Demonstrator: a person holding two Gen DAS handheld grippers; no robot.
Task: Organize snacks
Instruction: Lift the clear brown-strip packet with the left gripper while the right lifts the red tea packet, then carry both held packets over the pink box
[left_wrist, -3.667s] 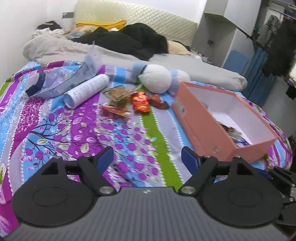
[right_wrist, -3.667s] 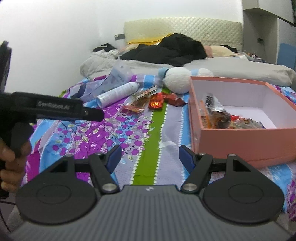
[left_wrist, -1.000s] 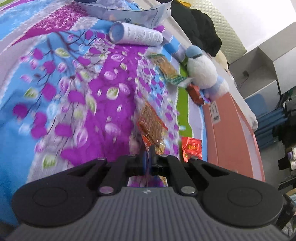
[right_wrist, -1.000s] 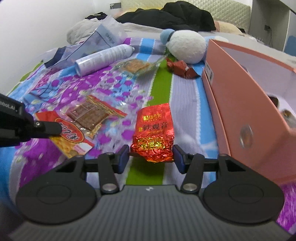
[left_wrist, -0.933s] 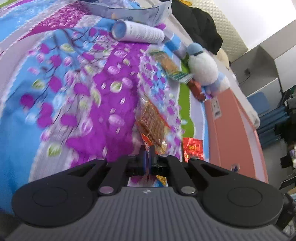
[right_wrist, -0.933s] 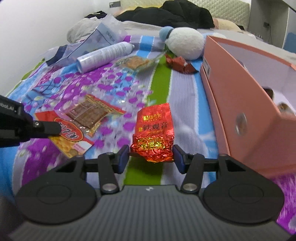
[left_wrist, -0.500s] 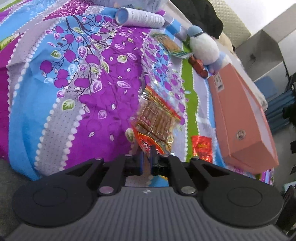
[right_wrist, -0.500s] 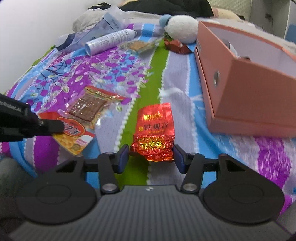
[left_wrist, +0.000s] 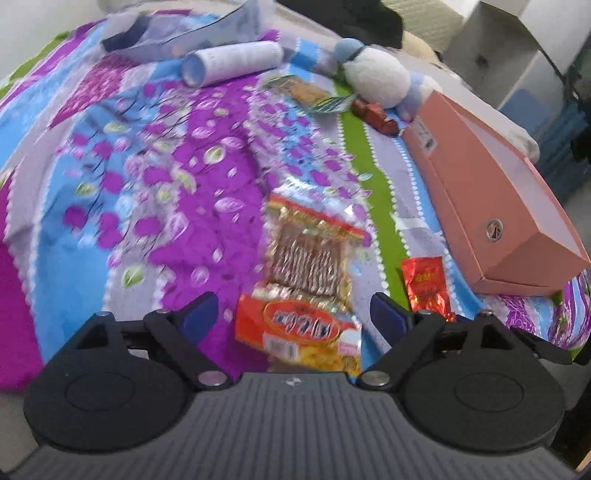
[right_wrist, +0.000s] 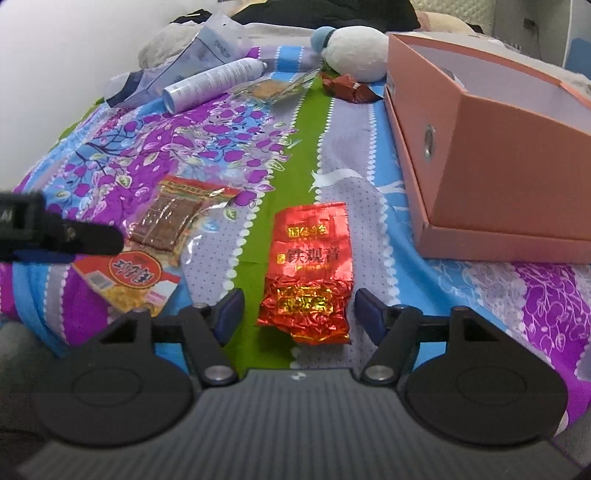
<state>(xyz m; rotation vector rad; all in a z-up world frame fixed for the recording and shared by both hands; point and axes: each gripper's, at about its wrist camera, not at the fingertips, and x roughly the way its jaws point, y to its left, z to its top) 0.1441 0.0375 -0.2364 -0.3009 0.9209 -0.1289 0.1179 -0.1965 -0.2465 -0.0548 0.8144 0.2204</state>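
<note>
My left gripper (left_wrist: 291, 317) is open over the near edge of the bed, with an orange-and-yellow snack pack (left_wrist: 301, 336) lying between its fingers and a clear pack of brown snacks (left_wrist: 308, 247) just beyond. My right gripper (right_wrist: 299, 310) is open, with a red foil tea packet (right_wrist: 308, 273) lying flat on the blanket between its fingers. The same packet shows in the left wrist view (left_wrist: 426, 286). Both snack packs show in the right wrist view (right_wrist: 129, 280), (right_wrist: 173, 221). The pink box (right_wrist: 498, 147) stands open on the right.
Farther back lie a white cylinder (right_wrist: 214, 83), a clear plastic bag (right_wrist: 192, 55), a small clear cracker pack (right_wrist: 273, 88), a dark red wrapped snack (right_wrist: 347, 90) and a white plush toy (right_wrist: 354, 51). Dark clothes are piled by the headboard.
Both grippers have opened. The left let go of the orange snack pack and the right let go of the red tea packet; both now lie on the blanket near the bed's front edge.
</note>
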